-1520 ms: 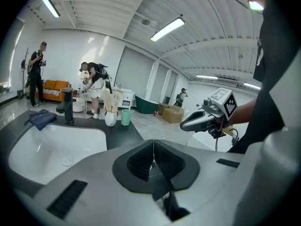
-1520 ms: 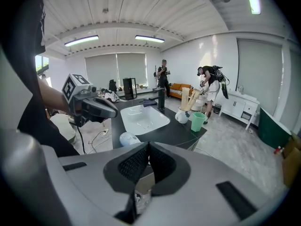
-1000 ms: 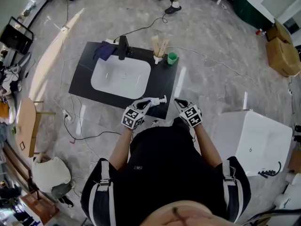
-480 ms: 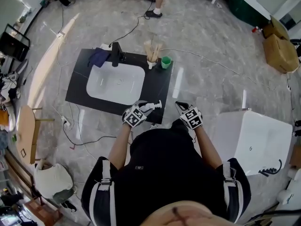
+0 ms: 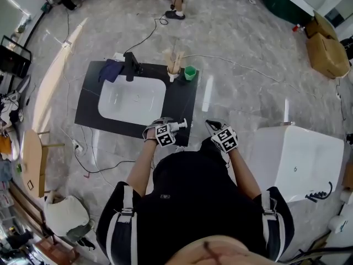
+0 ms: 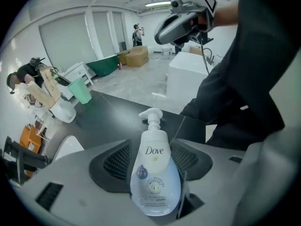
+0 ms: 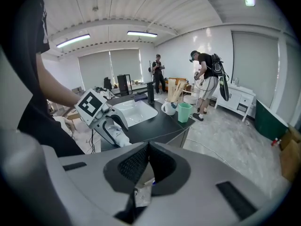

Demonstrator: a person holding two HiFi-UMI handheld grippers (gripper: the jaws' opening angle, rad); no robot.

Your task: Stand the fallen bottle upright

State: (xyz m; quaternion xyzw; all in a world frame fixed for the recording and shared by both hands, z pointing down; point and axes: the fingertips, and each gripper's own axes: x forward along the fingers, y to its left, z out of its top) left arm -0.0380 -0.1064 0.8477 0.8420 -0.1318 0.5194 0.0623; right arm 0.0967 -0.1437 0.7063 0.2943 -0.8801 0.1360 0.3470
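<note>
Left gripper (image 5: 169, 128) jaws are spreading off the bottle (image 6: 154, 171), which sits between them at the counter (image 5: 182, 101) front edge and looks upright. Next, back out without clipping it. Right gripper (image 7: 147, 150) jaws are pressed together, empty.

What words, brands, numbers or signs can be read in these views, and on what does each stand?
"Dove": on the front of the bottle, below its pump.
Round labels and fine print lower on the bottle: too small to read.
Nothing else in any view is readable.
</note>
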